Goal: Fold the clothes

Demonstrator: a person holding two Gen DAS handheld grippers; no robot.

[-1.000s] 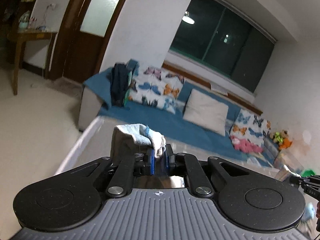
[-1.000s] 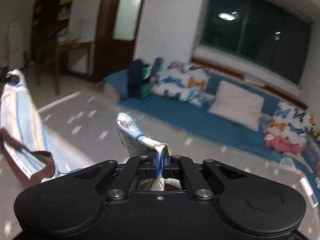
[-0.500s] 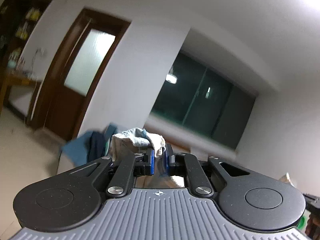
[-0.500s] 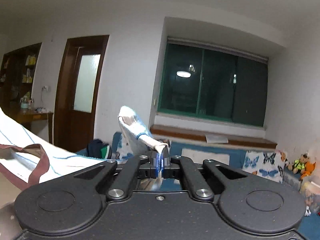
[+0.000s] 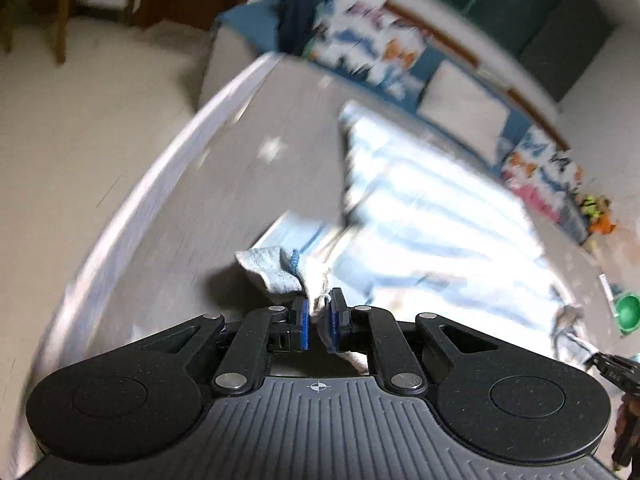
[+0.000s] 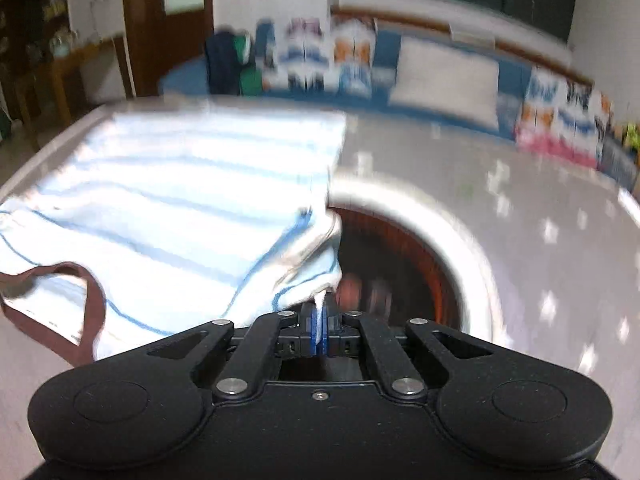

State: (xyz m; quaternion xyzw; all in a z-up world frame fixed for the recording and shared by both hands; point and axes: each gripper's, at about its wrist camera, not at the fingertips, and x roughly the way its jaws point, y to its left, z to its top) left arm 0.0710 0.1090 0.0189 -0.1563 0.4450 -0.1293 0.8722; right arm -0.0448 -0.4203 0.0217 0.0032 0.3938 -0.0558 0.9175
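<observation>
— Both cameras, aimed at the ceiling and window half a second ago, now tip down onto the tabletop [image 5: 168,208], and the striped shirt [image 6: 192,208] that hung between the grippers is now spread over it.

— Where does the garment sit, and who has hold of it?

— It lies mostly flat on the grey tabletop, hem toward the sofa [image 6: 440,76], maroon neckband [image 6: 86,308] near the front edge. The left gripper [image 5: 319,318] has its jaws nearly closed on a bunched shoulder corner; the right gripper [image 6: 319,326] has its jaws pressed tight on the other corner, beside a round white-rimmed opening [image 6: 472,236] in the tabletop.

— What makes this step go well?

— Judging by the blur, the lay-down is in progress. Keep both corners level and pulled apart so the cloth lands without wrinkles — and steer the right corner away from that opening, where fabric could sag in. Release only once the shoulders rest flat.

— Anything unclear?

— Whether the sleeves lie smooth; motion blur hides that.
</observation>
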